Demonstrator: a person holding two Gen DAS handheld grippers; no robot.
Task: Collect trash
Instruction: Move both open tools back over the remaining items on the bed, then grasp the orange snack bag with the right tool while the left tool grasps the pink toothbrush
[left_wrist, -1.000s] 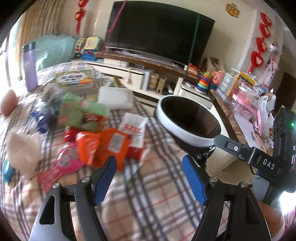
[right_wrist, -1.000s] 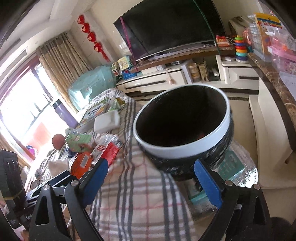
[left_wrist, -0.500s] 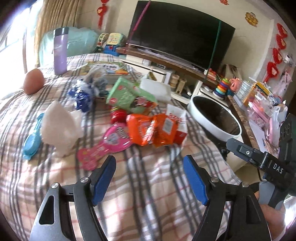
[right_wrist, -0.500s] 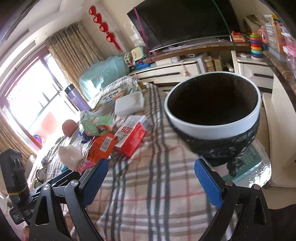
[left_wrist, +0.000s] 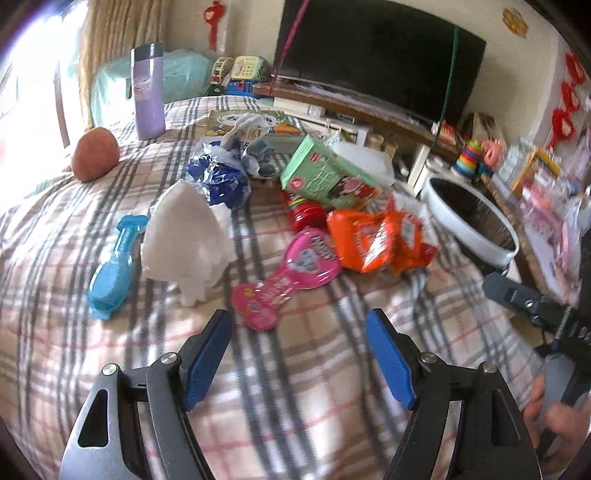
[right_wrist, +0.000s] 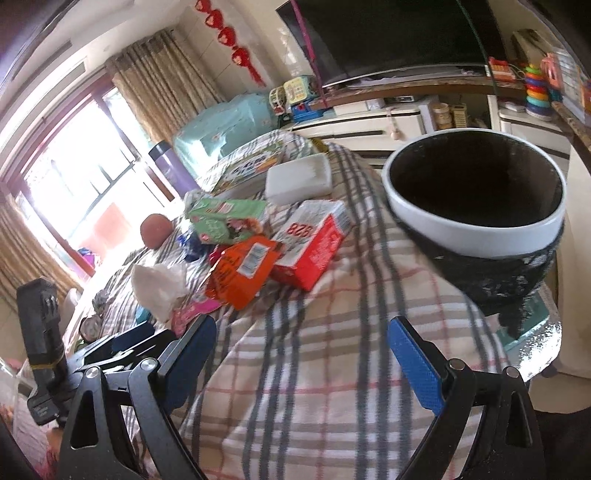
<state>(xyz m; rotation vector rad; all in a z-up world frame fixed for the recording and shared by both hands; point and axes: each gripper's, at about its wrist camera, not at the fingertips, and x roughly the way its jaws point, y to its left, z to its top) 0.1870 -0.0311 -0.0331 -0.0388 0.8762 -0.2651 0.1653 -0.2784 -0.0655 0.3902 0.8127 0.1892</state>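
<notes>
The red and white carton carries the only writing that reads clearly, the figures "928" seen upside down on its white face; the print on the pink foil wrapper, the orange snack packets and the green carton is too blurred or small to make out. All of this trash lies in a loose heap on a tabletop covered by a plaid cloth, together with a crumpled white tissue, a blue crumpled bag and a red round lid. The left hand-held gripper hovers over bare cloth with its blue-padded jaws spread wide and nothing between them; the pink foil wrapper lies just ahead of its fingertips, the tissue ahead to the left, the orange snack packets farther ahead to the right. The right hand-held gripper is likewise wide apart and empty, over the cloth near the tabletop's edge, with the red and white carton and an orange packet ahead to its left. The white-rimmed trash bin, lined with a black bag, stands beyond the tabletop's edge, ahead and to the right of that gripper. A purple flask, a brown round object and a blue plastic toy lie apart from the heap.
</notes>
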